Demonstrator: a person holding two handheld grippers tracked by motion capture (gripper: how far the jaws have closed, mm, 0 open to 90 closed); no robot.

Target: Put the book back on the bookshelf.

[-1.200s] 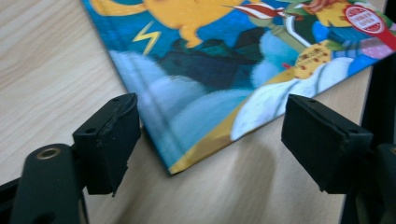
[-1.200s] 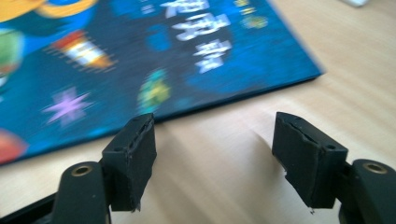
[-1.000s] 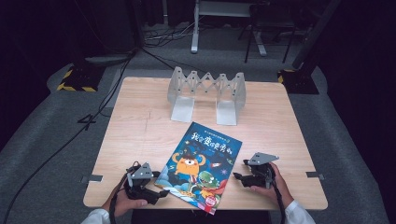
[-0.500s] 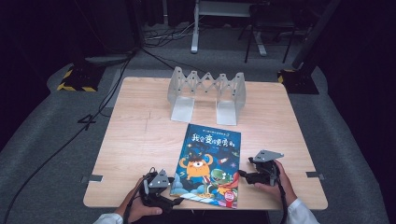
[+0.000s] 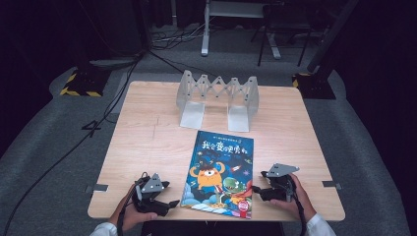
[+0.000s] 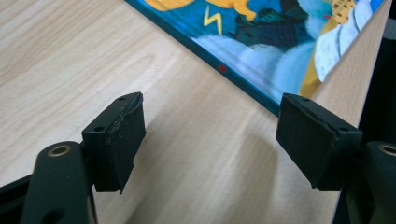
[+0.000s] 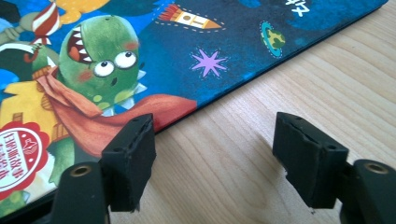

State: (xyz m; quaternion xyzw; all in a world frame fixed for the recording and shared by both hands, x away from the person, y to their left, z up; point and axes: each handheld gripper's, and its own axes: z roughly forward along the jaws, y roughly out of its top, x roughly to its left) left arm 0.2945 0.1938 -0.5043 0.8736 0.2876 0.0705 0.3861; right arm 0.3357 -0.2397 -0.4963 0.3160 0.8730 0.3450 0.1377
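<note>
The wooden worktop (image 5: 147, 142) carries a grey folding book rack (image 5: 218, 98) at its far side, both slots vacant, presumably waiting for the picture book (image 5: 219, 174) that lies flat, cover up, near the front edge. The left gripper (image 5: 169, 203) sits low just beside the book's near left corner; its fingers (image 6: 119, 140) have just been narrowing, yet stand apart with bare wood between them. The right gripper (image 5: 255, 191) faces the book's right edge, fingers (image 7: 130, 158) apart too, one at the cover's edge, likely readying a two-sided lift.

The book's (image 6: 280, 42) far end is cut off in both gripper views.
</note>
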